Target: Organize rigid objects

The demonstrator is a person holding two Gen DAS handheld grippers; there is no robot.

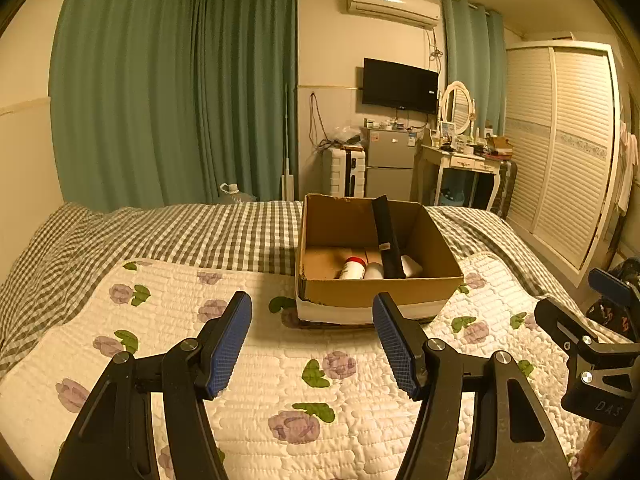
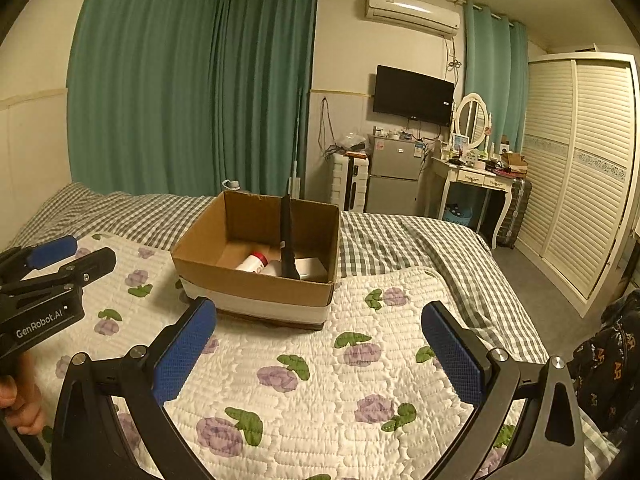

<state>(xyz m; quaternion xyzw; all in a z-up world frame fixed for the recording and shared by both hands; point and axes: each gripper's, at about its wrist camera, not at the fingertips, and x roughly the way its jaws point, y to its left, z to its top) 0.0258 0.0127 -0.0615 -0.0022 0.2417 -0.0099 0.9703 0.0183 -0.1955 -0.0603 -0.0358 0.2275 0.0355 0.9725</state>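
Two tools occupy the foreground, one per hand: the left tool [image 1: 312, 320] and the right tool [image 2: 320, 332], each with two black fingers faced in blue, finely ribbed pads. Both stand wide open with nothing between the fingers. Beneath them lies one quilted white bedspread [image 2: 320, 400], stitched in short puffy rows and printed with purple roses and green leaves, spread over a grey-and-white checked sheet [image 1: 200, 232]. One open cardboard box [image 1: 380, 292] sits on the bedspread, brown and rectangular, with a white band around its base. Inside it are counted: one long, flat black object [image 1: 386, 240] leaning upright against the far wall, one white cylindrical bottle with a red cap [image 1: 353, 269] lying on its side, one smaller white bottle [image 1: 374, 271] just beside it, and one white boxy item [image 1: 412, 266] partly hidden behind the black object. The box lies ahead of both tools, directly beyond the left tool's fingertips and ahead-left of the right tool, apart from each.
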